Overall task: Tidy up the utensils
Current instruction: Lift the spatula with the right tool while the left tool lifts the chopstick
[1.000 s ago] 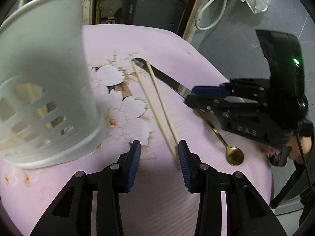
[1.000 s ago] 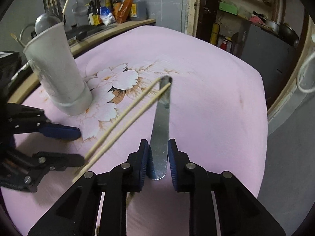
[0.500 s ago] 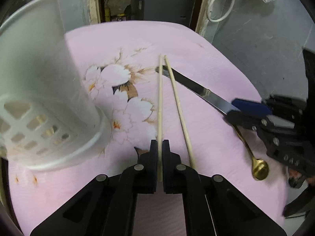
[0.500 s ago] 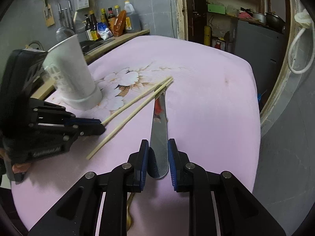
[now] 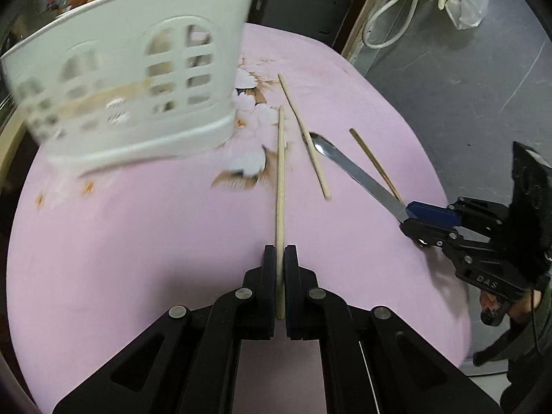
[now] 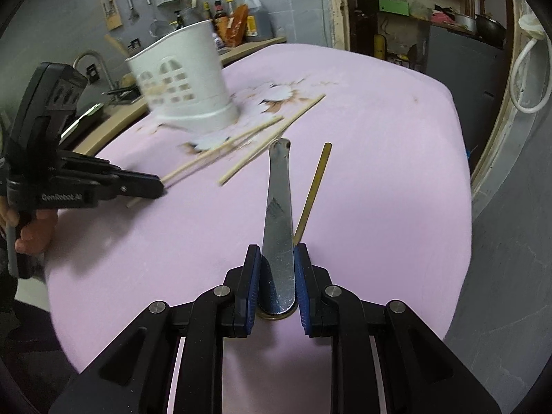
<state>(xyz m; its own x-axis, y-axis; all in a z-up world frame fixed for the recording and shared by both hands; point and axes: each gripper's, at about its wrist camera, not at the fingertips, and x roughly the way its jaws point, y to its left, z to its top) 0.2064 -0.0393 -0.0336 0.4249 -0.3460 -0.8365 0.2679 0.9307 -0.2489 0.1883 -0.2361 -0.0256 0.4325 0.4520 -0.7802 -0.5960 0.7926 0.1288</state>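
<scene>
Wooden chopstick [image 5: 280, 186] clamped in left tool [image 5: 280, 258], pointing forward

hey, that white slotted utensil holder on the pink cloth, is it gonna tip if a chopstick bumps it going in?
Possibly. The white utensil holder looks like thin plastic with cut-out windows, so probably light. It appears empty, with no weight inside to steady it. Its flared base should help, though it sits on soft-looking pink cloth.

pink floral tablecloth [image 5: 138, 241], sauce bottles [image 6: 241, 17], white hose [image 5: 386, 20]
</scene>
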